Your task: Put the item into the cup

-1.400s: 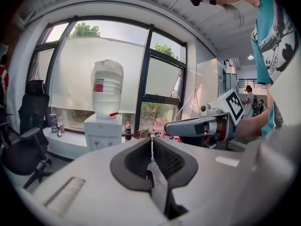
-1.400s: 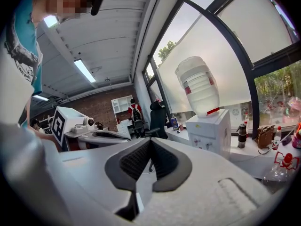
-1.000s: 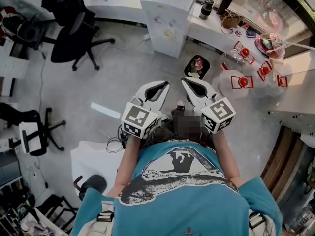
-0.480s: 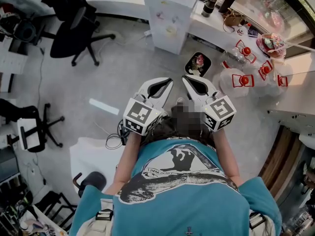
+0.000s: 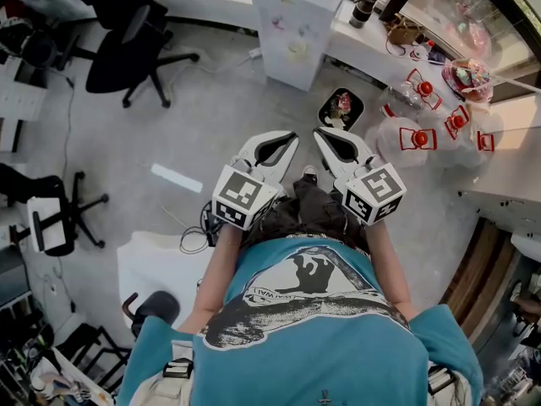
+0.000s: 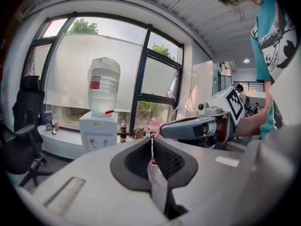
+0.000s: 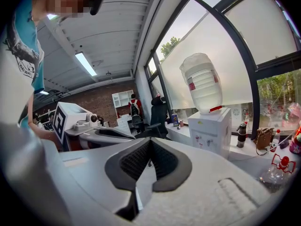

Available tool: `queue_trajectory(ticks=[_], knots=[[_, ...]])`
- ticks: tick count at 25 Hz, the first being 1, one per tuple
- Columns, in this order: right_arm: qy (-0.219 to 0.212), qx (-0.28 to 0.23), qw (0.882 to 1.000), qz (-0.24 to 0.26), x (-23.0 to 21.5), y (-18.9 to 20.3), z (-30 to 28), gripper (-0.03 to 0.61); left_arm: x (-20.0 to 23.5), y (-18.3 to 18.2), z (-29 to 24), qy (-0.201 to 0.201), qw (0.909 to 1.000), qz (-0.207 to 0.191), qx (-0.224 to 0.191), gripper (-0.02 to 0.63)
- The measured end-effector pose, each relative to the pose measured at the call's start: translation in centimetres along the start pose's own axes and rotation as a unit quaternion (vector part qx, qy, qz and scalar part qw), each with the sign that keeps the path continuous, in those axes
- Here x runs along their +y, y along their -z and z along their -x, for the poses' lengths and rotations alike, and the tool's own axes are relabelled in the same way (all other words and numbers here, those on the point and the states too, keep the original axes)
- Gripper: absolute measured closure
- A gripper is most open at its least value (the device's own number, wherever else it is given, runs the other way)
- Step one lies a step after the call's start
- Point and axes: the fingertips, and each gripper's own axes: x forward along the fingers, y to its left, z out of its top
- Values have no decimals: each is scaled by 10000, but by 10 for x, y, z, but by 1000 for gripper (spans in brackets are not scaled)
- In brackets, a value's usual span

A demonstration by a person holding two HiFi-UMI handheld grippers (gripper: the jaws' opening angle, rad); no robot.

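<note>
I hold both grippers side by side in front of my body, high above the floor. In the head view my left gripper and my right gripper point forward, both shut and empty. The left gripper view shows its pads pressed together, with the right gripper alongside. In the right gripper view the jaws are likewise closed on nothing, and the left gripper shows at the left. A dark flask stands on the far counter. Clear containers with red marks sit on the table at the right. I cannot pick out the item.
A white water dispenser with its big bottle stands ahead by the window. A black bin lies on the floor just beyond the grippers. Office chairs stand at the left, and cables lie on the floor.
The whole view has shifted slightly and both grippers sit a little higher in the picture. They stay shut and side by side.
</note>
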Motion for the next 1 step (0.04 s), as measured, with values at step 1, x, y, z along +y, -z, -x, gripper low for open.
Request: queue_trajectory(ticks=[1], knots=[[-1,7,10000,-2,0,0,-1,578,1,-2,0,-7,10000,-1,2,591]])
